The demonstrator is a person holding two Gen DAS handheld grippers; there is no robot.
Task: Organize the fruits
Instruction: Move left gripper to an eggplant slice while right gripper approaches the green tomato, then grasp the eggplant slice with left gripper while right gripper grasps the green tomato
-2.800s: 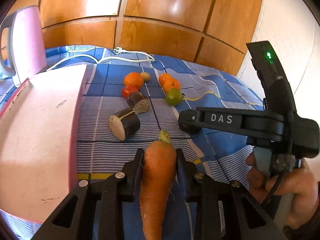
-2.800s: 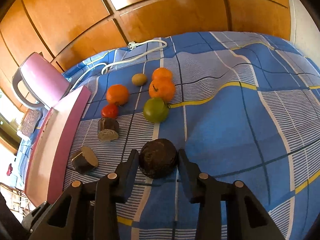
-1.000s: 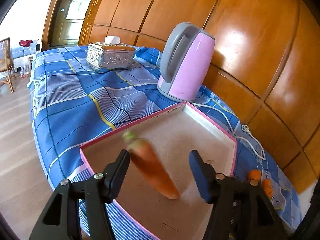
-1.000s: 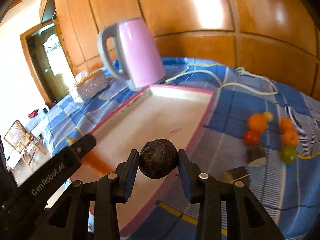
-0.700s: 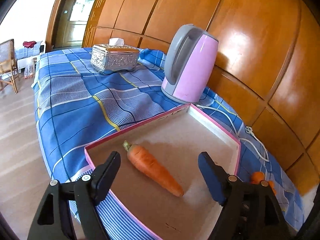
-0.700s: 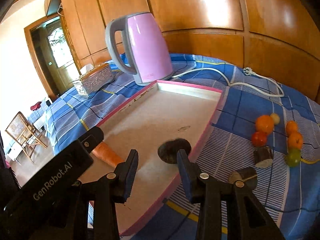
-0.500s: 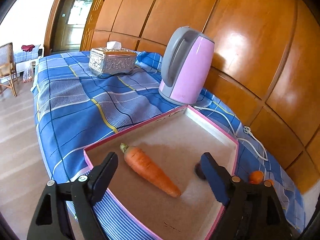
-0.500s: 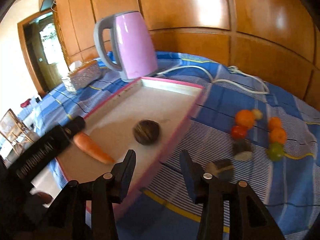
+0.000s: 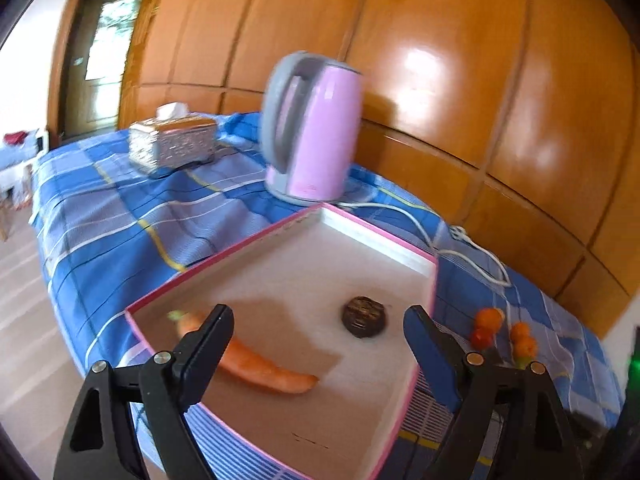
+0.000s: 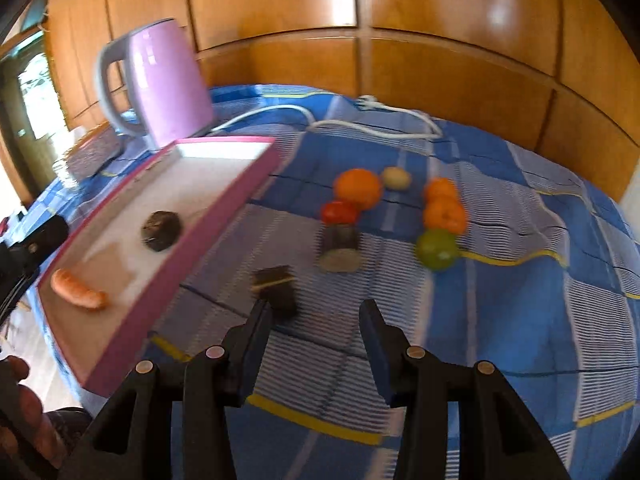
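Observation:
A pink-rimmed tray [image 9: 416, 360] [image 10: 240, 196] lies on the blue checked cloth. In it lie a carrot [image 9: 260, 368] [image 10: 78, 290] and a dark round fruit [image 9: 364, 317] [image 10: 161, 230]. My left gripper [image 9: 318, 338] is open and empty above the tray's near end. My right gripper [image 10: 316, 330] is open and empty over the cloth, right of the tray. Ahead of it lie two dark cut pieces [image 10: 276, 288] [image 10: 340, 246], a red tomato [image 10: 339, 212], oranges [image 10: 358, 187] [image 10: 445, 208], a green fruit [image 10: 437, 249] and a small pale fruit [image 10: 396, 178].
A pink kettle [image 9: 312, 128] [image 10: 160, 84] stands behind the tray, its white cord [image 10: 360, 124] running along the wooden wall. A silver tissue box [image 9: 172, 142] sits at the far left. The cloth's edge drops to the floor on the left.
Both grippers opened and let go: the carrot and the dark round fruit now lie in the tray. The right gripper has swung right, toward the fruit on the cloth.

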